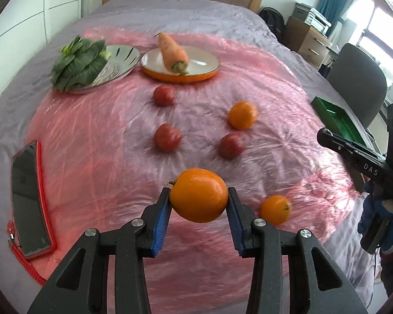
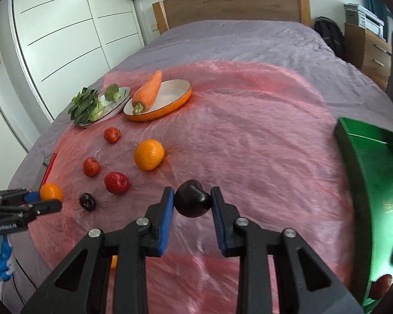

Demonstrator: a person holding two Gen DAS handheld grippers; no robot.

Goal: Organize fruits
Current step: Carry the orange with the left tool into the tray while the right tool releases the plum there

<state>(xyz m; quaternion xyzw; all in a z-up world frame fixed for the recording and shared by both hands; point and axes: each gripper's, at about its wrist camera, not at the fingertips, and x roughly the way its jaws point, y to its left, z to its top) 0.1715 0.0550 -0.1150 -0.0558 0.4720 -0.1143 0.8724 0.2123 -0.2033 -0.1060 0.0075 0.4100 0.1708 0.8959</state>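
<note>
Left gripper (image 1: 199, 204) clamps orange (image 1: 198, 195), right gripper (image 2: 192, 204) clamps dark plum (image 2: 192, 201); both lifted off pink sheet (image 2: 249, 144), likely bound for green tray (image 2: 366, 162) at bed's right edge.

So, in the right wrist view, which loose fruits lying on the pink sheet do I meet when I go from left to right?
Small dark fruit → red fruit → smaller red fruit farther back → big red fruit → orange. The orange and the dark fruit held in the grippers are left out.
</note>
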